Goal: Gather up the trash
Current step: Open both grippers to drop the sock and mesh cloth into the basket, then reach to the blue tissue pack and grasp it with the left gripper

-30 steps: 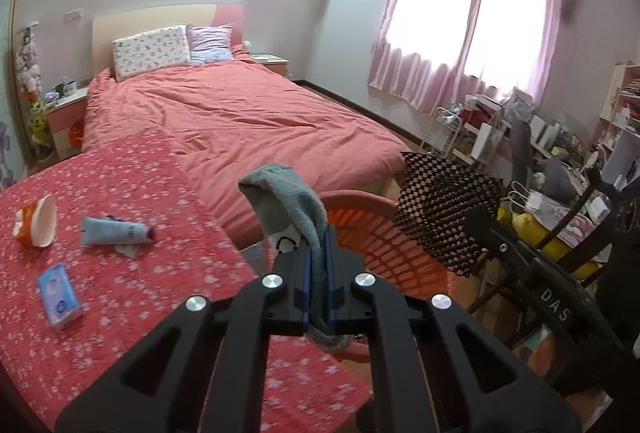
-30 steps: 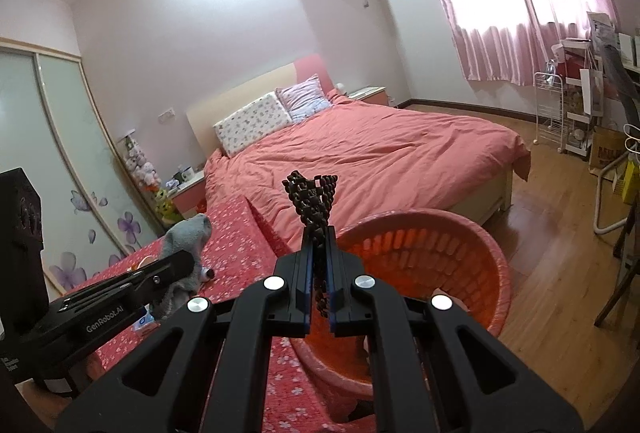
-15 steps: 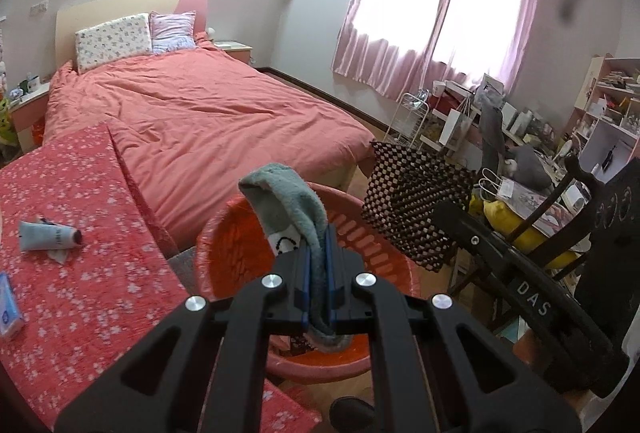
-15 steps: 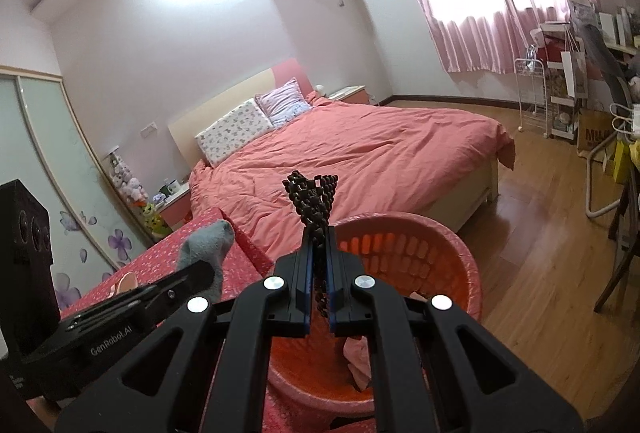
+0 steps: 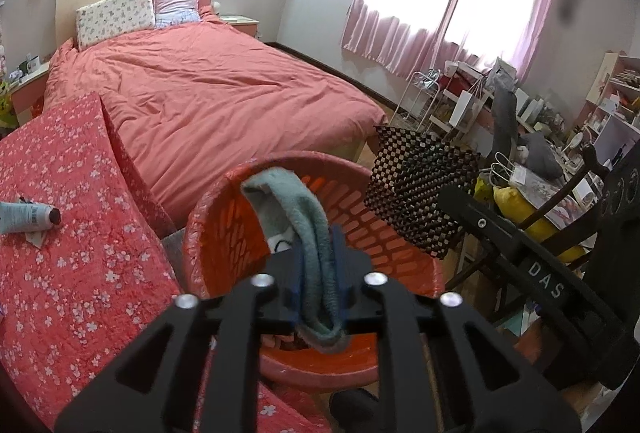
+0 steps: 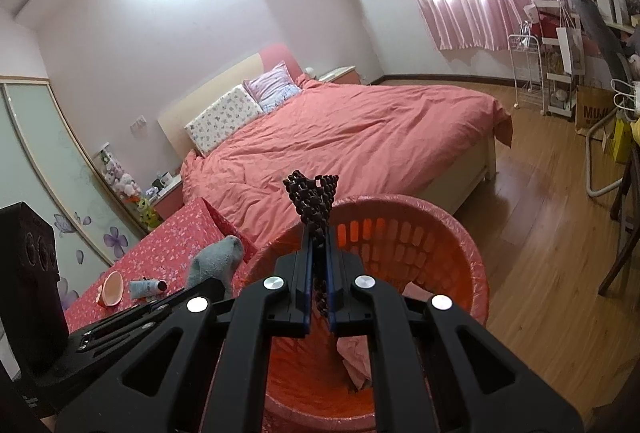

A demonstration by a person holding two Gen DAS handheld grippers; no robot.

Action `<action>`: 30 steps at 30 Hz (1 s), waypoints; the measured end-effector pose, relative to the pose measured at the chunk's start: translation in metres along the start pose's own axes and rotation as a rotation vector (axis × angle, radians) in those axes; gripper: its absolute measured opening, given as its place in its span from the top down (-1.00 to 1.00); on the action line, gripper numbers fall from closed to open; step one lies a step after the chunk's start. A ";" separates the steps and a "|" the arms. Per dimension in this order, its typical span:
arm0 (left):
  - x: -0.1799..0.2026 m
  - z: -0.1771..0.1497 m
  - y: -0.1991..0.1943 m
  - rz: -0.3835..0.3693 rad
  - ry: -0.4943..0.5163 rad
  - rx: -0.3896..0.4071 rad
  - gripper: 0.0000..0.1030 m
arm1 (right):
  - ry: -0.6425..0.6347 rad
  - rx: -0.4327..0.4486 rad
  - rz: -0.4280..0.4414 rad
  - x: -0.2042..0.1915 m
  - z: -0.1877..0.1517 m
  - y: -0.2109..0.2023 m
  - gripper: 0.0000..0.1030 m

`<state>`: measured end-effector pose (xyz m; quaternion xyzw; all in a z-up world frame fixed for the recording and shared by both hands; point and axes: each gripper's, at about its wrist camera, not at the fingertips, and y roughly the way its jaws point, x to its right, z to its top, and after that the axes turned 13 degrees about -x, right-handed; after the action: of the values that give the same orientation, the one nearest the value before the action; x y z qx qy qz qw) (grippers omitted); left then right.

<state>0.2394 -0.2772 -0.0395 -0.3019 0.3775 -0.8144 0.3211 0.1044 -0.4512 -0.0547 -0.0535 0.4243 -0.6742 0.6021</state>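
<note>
Grey sock point(image 5: 310, 225): pinched between the left gripper's point(image 5: 318, 269) blue pads, its toe curling up and forward, its folded end drooping below the pads. It hangs right over the open mouth of the orange basket point(image 5: 208, 217).
Left gripper grip: clenched on the sock, cloth filling the narrow gap between the pads.
Checkered mat point(image 6: 314, 201): a dark brown-and-white woven piece, clamped upright in the right gripper point(image 6: 318, 265), fanning out above the pads and hanging on below them; from the left wrist it shows as a broad flat panel point(image 5: 420, 189) just beyond the basket's far rim.
Right gripper grip: closed tight on the mat, held above the basket's near rim point(image 6: 476, 273).
Basket contents: crumpled pink stuff point(image 6: 356, 353) lies at the bottom.
Basket position: on the floor, tucked against the corner of the red floral table point(image 5: 68, 233), with the pink bed point(image 5: 216, 89) behind it.
Writing: "DAS" reads in white on the right gripper's black arm point(image 5: 544, 281); a brown paper bag point(image 6: 592, 115) by the shelves shows "MUJ", the rest cut off.
Pose: both grippers point forward and slightly down, side by side, the left one's body point(image 6: 132, 317) low at the right camera's left edge.
Table leftovers: a pale blue tube point(image 5: 26, 219) with a dark cap and a peach cup point(image 6: 112, 287) tipped on its side, near each other, well apart from the basket.
</note>
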 end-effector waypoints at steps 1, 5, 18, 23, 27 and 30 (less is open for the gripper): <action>-0.003 -0.001 0.001 0.004 -0.005 -0.001 0.53 | 0.003 -0.004 -0.002 0.000 0.000 0.000 0.88; -0.011 -0.003 0.002 0.015 -0.025 -0.009 0.23 | 0.022 -0.028 0.007 0.001 -0.001 0.003 0.78; -0.046 -0.019 -0.016 0.117 -0.100 0.005 -0.11 | 0.016 -0.040 -0.022 -0.006 -0.006 0.002 0.26; -0.078 -0.034 -0.033 0.221 -0.156 0.020 -0.34 | -0.015 -0.042 -0.052 -0.012 -0.009 0.004 0.11; -0.112 -0.047 -0.053 0.325 -0.216 0.037 -0.54 | -0.043 -0.049 -0.072 -0.020 -0.013 0.008 0.00; -0.141 -0.058 -0.068 0.426 -0.267 0.045 -0.62 | -0.080 -0.051 -0.093 -0.029 -0.017 0.010 -0.26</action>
<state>0.2630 -0.1121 -0.0502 -0.3133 0.3684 -0.6895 0.5391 0.1105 -0.4168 -0.0589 -0.1152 0.4139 -0.6879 0.5849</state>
